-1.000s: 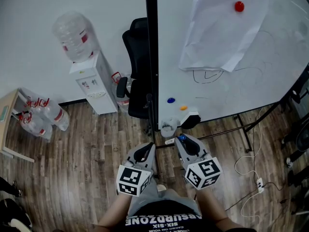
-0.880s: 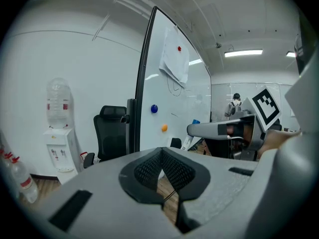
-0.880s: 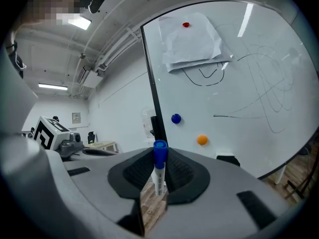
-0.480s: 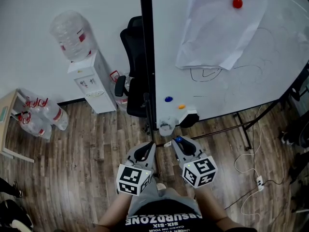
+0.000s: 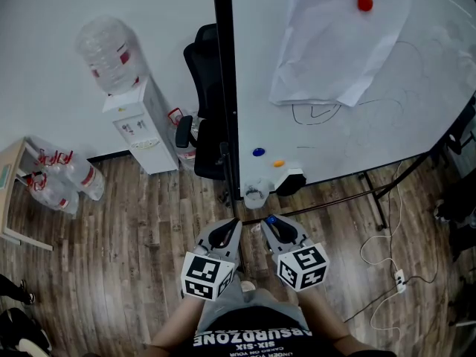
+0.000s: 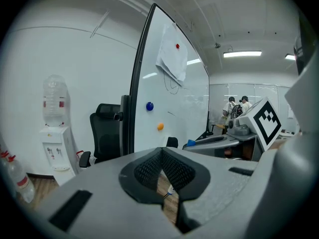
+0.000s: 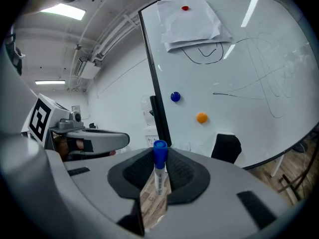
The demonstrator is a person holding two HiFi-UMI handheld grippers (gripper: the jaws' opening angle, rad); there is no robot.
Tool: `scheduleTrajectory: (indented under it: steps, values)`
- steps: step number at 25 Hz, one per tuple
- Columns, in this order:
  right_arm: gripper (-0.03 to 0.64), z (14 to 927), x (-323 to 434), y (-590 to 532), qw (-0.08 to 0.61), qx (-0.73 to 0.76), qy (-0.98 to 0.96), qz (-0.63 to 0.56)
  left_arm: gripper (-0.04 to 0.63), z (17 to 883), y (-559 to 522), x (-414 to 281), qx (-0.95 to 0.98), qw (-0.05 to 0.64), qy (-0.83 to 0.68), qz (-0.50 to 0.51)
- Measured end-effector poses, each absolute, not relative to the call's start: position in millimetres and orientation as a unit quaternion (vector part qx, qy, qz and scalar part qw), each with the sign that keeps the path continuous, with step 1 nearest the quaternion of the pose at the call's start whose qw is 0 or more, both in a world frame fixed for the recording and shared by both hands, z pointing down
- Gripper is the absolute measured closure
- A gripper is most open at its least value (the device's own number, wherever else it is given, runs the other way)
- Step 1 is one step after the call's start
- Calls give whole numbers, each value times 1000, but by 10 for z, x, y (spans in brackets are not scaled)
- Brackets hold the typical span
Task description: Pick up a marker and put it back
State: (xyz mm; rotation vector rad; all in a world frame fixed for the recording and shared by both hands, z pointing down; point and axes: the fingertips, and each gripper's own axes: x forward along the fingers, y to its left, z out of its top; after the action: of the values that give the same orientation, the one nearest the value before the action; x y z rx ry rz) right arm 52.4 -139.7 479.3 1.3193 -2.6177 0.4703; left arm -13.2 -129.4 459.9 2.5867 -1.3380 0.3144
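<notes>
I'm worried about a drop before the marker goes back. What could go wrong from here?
1. The right gripper pinches the marker narrowly, with its blue cap at the jaw tips. It could pivot or slip out and fall to the wooden floor.
2. A clear cup and a black eraser sit at the lower edge of the whiteboard. Setting the marker down there may knock them.

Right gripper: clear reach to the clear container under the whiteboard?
Probably yes: the right gripper, shut on the marker, points toward the container with nothing between them; the black eraser sits beside it.
</notes>
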Motion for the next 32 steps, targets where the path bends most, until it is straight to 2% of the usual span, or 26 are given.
scheduleTrajectory:
  steps: [32]
  values:
    - [545,4691,465,-1299,84,438,-883,147,588,4659,-1220,-212,876,112,-458,103]
